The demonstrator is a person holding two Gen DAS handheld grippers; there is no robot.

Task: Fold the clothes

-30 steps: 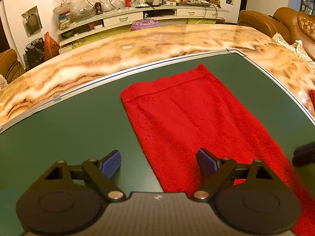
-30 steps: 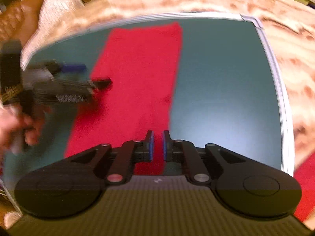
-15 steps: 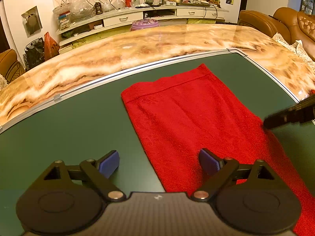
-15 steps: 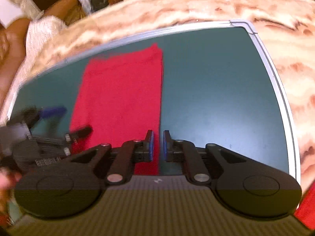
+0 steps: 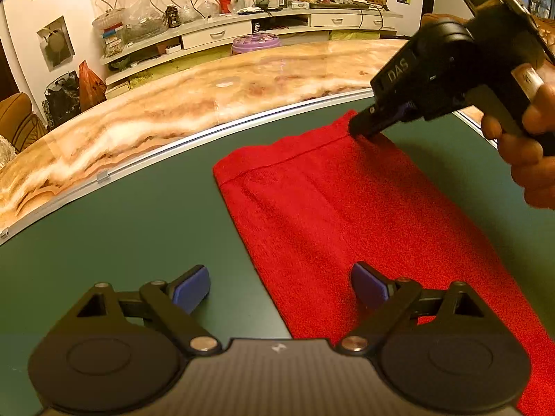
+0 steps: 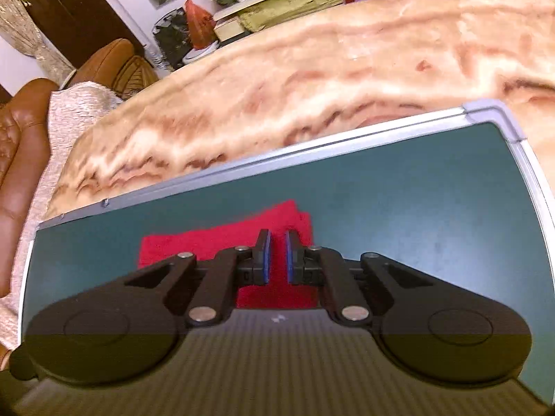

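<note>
Left wrist view: right gripper [image 5: 360, 128] reaching the far corner of the red terry towel [image 5: 347, 215] while the left gripper [image 5: 279, 286] waits wide open.

Lying flat as a long folded strip on the dark green framed board [image 5: 121, 235], the towel runs from the board's far edge back toward the near right corner. Tipped down at the towel's far right corner, the right gripper has its blue-padded fingers [image 6: 265, 256] drawn close with a narrow gap between them; whether cloth is pinched there cannot be told. Probably it is placed to lift that hem for a lengthwise fold. Spread over the towel's near left edge, the left gripper holds nothing, likely poised to take that side.
</note>
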